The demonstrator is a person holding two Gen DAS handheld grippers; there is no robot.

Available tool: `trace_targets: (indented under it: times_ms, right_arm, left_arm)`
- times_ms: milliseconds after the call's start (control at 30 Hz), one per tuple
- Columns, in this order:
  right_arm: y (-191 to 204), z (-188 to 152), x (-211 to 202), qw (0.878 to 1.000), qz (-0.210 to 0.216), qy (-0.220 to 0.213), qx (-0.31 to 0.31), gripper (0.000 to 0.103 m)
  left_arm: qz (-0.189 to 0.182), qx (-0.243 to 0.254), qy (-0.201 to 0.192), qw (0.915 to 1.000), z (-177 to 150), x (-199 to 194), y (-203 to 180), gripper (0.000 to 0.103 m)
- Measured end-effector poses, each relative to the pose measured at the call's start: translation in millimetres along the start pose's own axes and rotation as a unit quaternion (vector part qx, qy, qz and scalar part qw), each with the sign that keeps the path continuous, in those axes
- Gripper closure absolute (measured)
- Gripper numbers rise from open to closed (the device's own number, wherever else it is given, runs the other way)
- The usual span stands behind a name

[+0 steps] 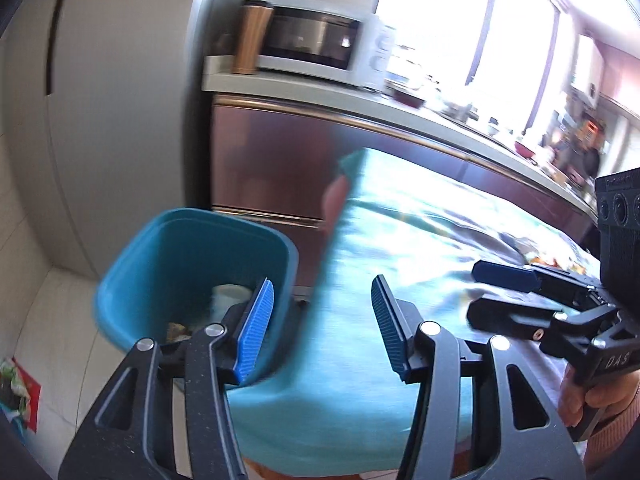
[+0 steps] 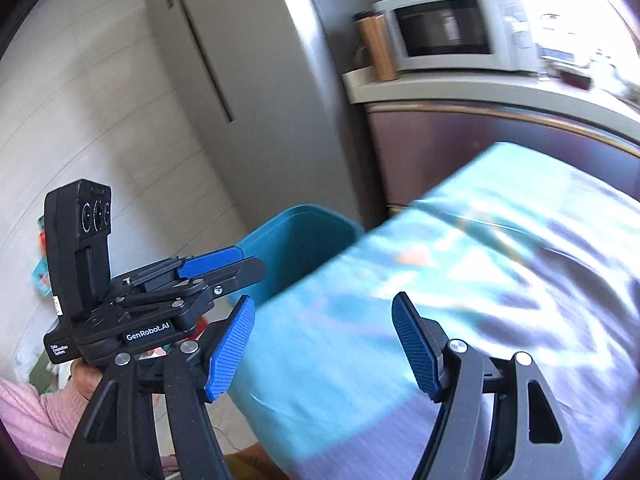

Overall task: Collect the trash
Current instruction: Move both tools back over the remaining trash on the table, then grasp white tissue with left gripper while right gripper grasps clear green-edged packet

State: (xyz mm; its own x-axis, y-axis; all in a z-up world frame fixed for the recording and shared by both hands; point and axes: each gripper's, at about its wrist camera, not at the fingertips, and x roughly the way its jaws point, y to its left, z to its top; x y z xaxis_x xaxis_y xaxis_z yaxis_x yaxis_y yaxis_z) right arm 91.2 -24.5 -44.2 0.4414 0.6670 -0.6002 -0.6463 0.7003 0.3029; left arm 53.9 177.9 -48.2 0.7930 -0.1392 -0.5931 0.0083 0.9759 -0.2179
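**Both grippers empty beside the bin**

My left gripper (image 1: 322,320) hangs with its blue-padded jaws apart and nothing between them, above the corner where the teal cloth-covered table (image 1: 360,380) meets the blue square plastic trash bin (image 1: 160,256). The bin stands on the floor against the table's edge; a pale cup and some scraps lie at its bottom. My right gripper (image 2: 324,344) is also spread wide and empty, over the tablecloth. A colourful wrapper (image 1: 16,392) lies on the floor, well apart from the bin.
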Motion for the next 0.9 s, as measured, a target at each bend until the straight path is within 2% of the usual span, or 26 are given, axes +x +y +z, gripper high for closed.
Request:
trace_targets:
  times_ms: [200,433,667,800,900]
  right_arm:
    - [-37,-21,-56,0.997,-0.059,-0.037,0.042,0.034]
    - [-84,-48,-111,0.984,-0.135,-0.074,0.094,0.034]
    - [-140,-74,-156,0.962,-0.206,-0.100,0.149,0.034]
    - [-163,-87,-174,0.952,-0.229,-0.108,0.175,0.034]
    - [-177,-92,-175,0.949,-0.235,-0.104,0.185,0.034]
  left_arm:
    - [-0.049,0.043,0.017,0.9978,1,19,-54,0.052]
    - [-0.098,0.091,0.044,0.9900,-6,44,-123,0.052]
    - [-0.144,0.142,0.068,0.9769,-2,73,-190,0.052]
    - [-0.166,0.168,0.083,0.9683,-2,91,-228,0.053]
    - [-0.177,0.178,0.093,0.9636,1,104,-252,0.054]
